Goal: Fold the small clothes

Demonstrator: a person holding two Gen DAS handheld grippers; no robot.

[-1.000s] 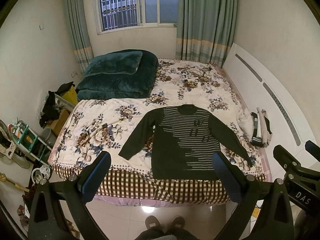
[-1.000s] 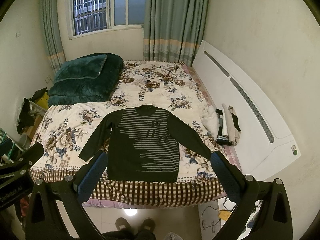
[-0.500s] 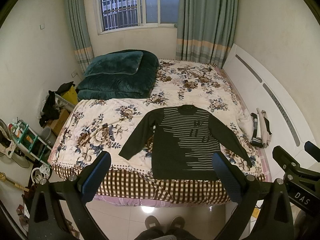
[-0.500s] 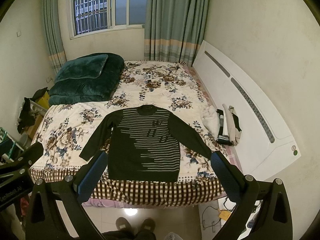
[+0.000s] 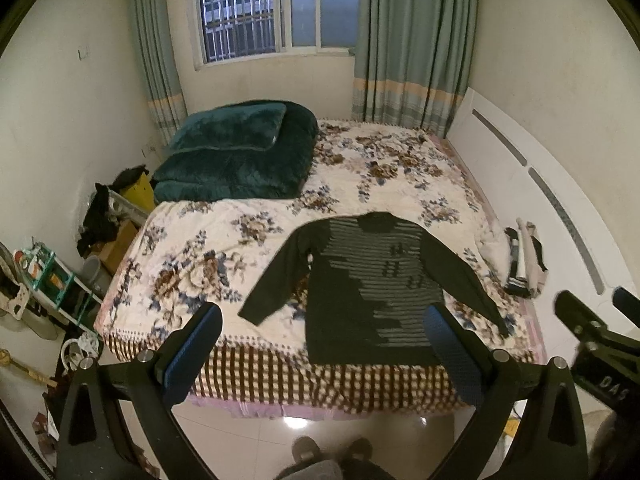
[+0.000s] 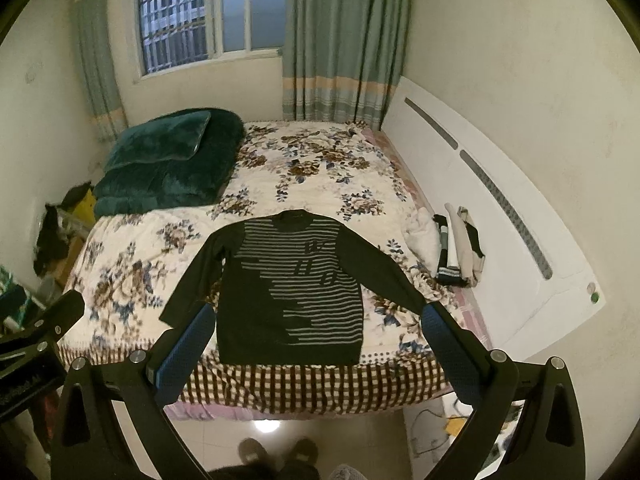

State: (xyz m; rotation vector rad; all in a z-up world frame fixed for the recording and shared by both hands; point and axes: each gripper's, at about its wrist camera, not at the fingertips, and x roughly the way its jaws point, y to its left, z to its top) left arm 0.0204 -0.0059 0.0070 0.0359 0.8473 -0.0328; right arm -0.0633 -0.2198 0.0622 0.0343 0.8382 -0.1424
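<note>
Floral bed bears flat sweater; both tools gape, empty

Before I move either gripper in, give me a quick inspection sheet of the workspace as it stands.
Surface: bed with a floral cover, checked edge at the near side.
Job's things: dark striped sweater lies flat, front up, sleeves spread, hem at the near edge; not yet folded.
Clutter: folded clothes near the headboard side; green blanket and pillow at the far corner.
Grippers: left gripper and right gripper both open, above the floor short of the bed, holding nothing.
Cables: a cord on the floor by the bed's right corner.
Surroundings: window with curtains; shelf and bags to the left; the person's shoes on the tiles.
</note>
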